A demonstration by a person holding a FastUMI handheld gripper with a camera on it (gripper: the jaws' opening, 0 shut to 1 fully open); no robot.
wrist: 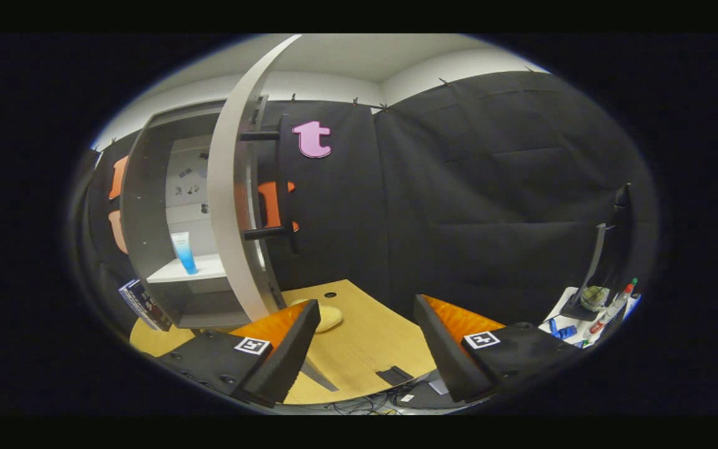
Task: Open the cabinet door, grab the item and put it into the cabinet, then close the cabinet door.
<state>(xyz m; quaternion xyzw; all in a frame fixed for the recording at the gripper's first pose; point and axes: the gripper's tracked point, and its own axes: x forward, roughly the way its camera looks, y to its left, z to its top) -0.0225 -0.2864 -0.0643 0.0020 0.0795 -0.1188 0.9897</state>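
my view is dim overall, the dark cloth wall soaking up most of the light. the brightest patches are the pale ceiling strip above and the desk ahead of my fingers, lit evenly from overhead with no hard glare. the fisheye bends everything: the cabinet bulges and its open door curves like a bow. detail softens and darkens toward the rim, where small clutter smears. my fingers, spread apart and empty, look slightly soft up close. the tube on the shelf reads clearly enough.
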